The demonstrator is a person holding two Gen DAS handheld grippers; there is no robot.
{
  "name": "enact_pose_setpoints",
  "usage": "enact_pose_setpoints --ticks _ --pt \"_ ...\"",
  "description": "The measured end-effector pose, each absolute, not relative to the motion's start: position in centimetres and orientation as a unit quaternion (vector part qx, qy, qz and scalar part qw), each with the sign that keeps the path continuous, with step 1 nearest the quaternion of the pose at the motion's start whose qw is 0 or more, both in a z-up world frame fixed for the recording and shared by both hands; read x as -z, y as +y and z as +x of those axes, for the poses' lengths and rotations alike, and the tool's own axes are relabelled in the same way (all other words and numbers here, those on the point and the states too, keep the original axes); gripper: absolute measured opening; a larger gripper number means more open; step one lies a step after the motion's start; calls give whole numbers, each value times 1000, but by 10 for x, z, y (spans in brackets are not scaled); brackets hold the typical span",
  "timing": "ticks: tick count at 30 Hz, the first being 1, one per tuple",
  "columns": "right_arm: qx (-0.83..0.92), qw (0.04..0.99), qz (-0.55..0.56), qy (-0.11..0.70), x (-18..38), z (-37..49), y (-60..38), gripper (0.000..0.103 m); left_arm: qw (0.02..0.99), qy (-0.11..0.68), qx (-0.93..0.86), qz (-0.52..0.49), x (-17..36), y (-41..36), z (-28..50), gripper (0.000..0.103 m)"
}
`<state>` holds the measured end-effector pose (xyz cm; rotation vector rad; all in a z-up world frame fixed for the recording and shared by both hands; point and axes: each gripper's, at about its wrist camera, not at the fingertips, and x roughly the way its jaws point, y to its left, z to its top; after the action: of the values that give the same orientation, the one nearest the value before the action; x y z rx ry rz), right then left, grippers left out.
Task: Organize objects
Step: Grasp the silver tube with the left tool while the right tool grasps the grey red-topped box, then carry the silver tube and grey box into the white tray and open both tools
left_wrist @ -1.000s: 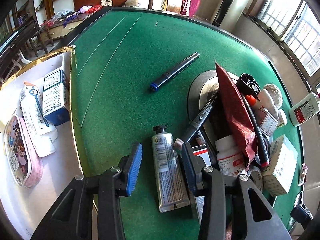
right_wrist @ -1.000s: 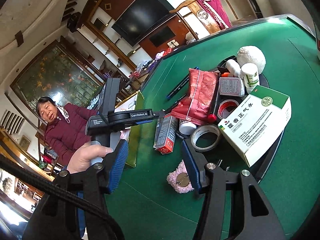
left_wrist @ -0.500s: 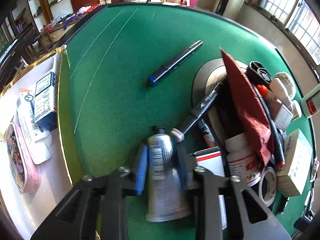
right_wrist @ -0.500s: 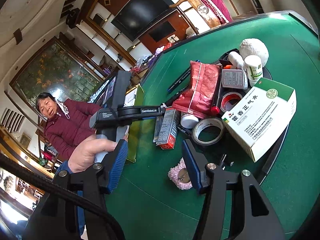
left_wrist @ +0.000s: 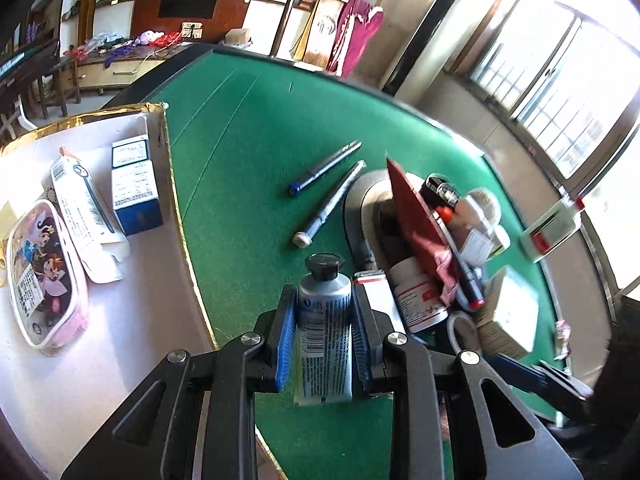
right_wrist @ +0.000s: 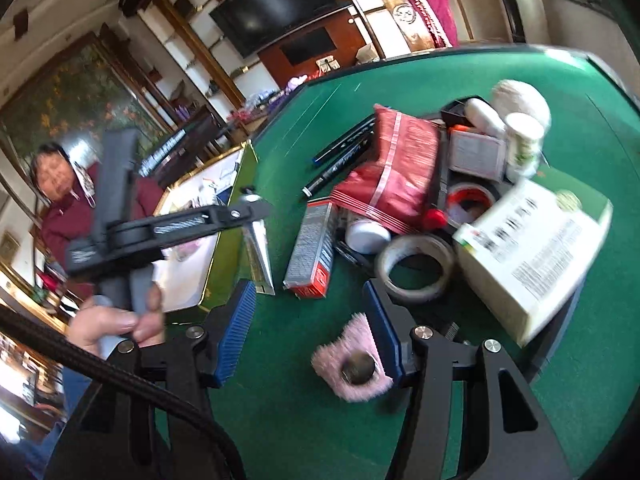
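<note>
Currently: my left tool (left_wrist: 324, 334) clamps the silver tube (left_wrist: 325, 328) mid-body, lifted off the green counter (left_wrist: 256, 168). Probably soft, light, dentable; grip gently below the cap. Right tool (right_wrist: 308, 330) half-open, empty.

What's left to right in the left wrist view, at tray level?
Pink cartoon pouch → white toothpaste box → blue-and-white carton → silver tube with black cap → white red-labelled pill bottle → cream box.
</note>
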<state>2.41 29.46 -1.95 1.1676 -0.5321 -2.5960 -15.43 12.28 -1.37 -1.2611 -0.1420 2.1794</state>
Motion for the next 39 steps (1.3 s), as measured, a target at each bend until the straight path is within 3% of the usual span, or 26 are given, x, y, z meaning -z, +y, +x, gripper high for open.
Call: enact_pose_setpoints --ticks 9,11,12,14,26,39 --pt "884 52 458 -72 42 -35 242 55 318 -63 -818 -475 14 121 -158 22" --pt "882 47 466 -59 54 -39 239 48 315 -59 -821 -473 15 123 -158 22" --pt "886 41 459 -40 56 -39 237 33 315 -57 -821 -472 15 122 -158 22" --pt "885 32 464 -22 62 -40 235 25 314 -59 -822 -470 17 122 -158 22" --pt "901 62 421 -82 39 -5 267 24 369 -108 -800 -460 3 115 -150 22" --pt "916 80 383 -85 11 -4 247 24 365 -160 -813 -424 -16 82 -142 22"
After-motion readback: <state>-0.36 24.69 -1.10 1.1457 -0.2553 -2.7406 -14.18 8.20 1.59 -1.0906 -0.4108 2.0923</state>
